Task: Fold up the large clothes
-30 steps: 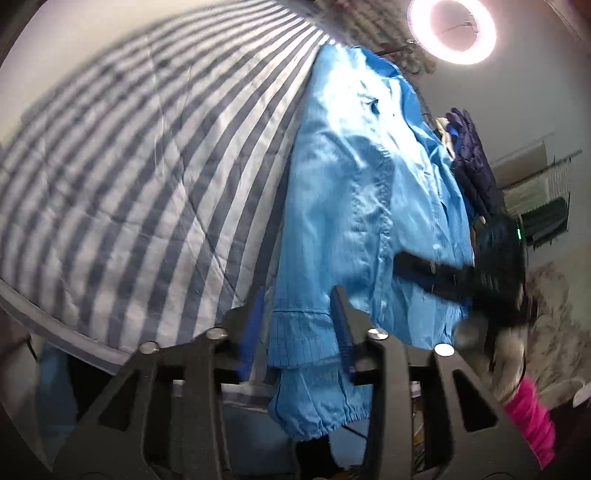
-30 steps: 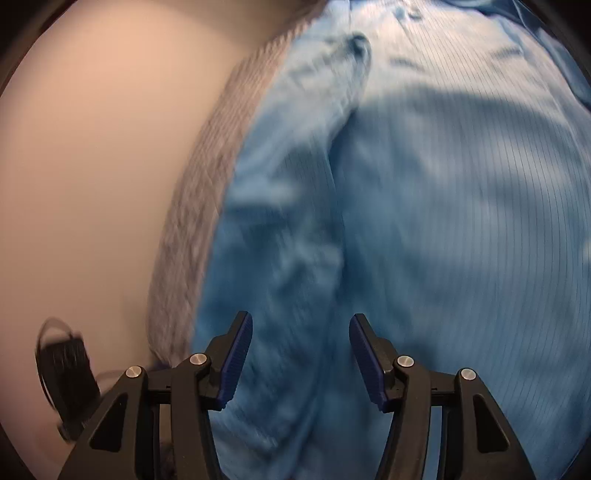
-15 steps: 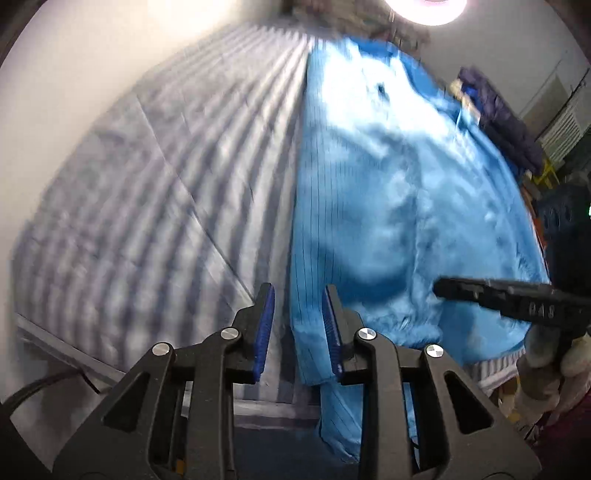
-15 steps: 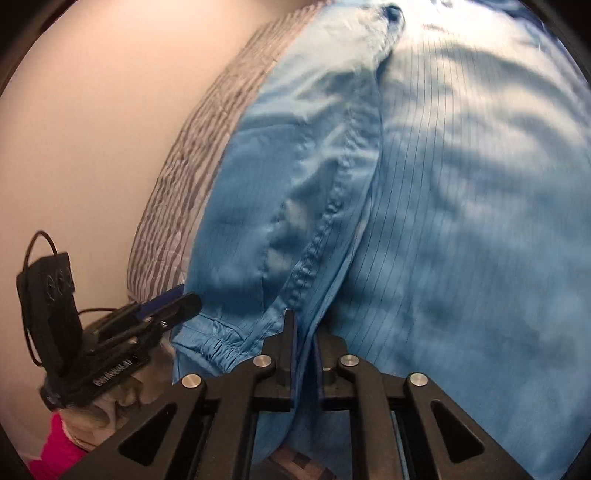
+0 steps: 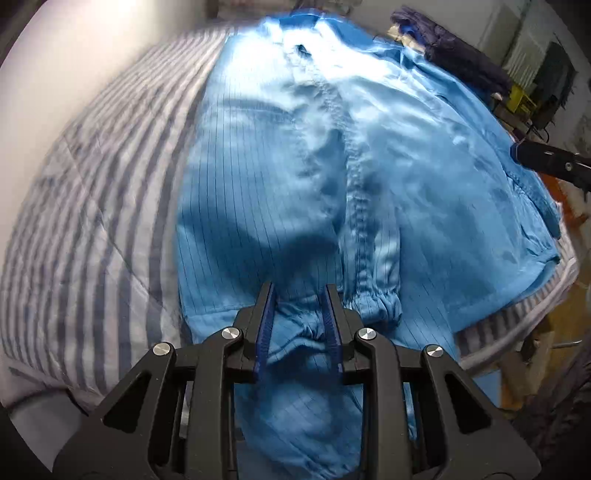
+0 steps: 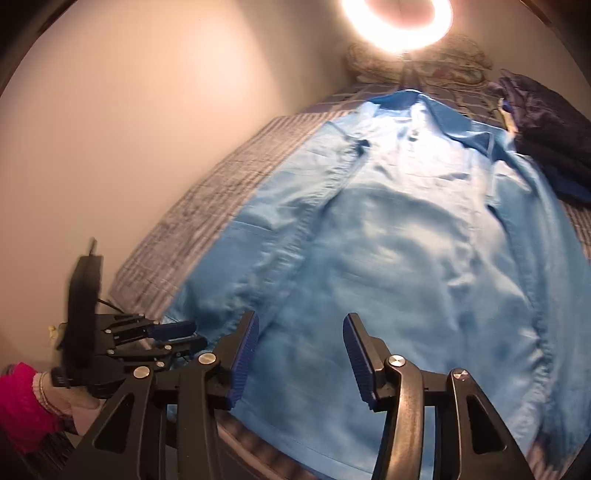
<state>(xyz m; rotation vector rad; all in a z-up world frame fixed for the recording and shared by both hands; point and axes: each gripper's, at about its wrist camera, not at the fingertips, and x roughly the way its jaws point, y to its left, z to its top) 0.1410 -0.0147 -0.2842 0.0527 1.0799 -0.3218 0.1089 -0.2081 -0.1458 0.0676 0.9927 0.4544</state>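
Left-wrist footage is filled at its near edge by the left gripper (image 5: 299, 325), which is pointed steeply down with its jaws drawn close together; a gathered fold of sleeve cuff (image 5: 295, 332) is seen between the blue pads (image 5: 263, 332), though whether it is actually pinched cannot be told. From the right wrist camera, the right gripper (image 6: 299, 354) is seen tilted down over the near hem, its jaws having just been opening and now standing apart with no fabric between them. To its left, the other gripper is seen side-on, carried by a gloved hand (image 6: 79, 400) emerging from a pink sleeve (image 6: 22, 406). Beyond both tools, the blue jacket (image 6: 406, 240) is laid flat along the striped bedspread (image 5: 92, 221), collar toward the far end (its second elastic cuff (image 5: 382, 302) is folded in beside the left gripper). Farther off, a dark garment pile (image 6: 546, 136) is set at the jacket's right shoulder, and a ring light (image 6: 397, 18) is mounted past the bed's head.
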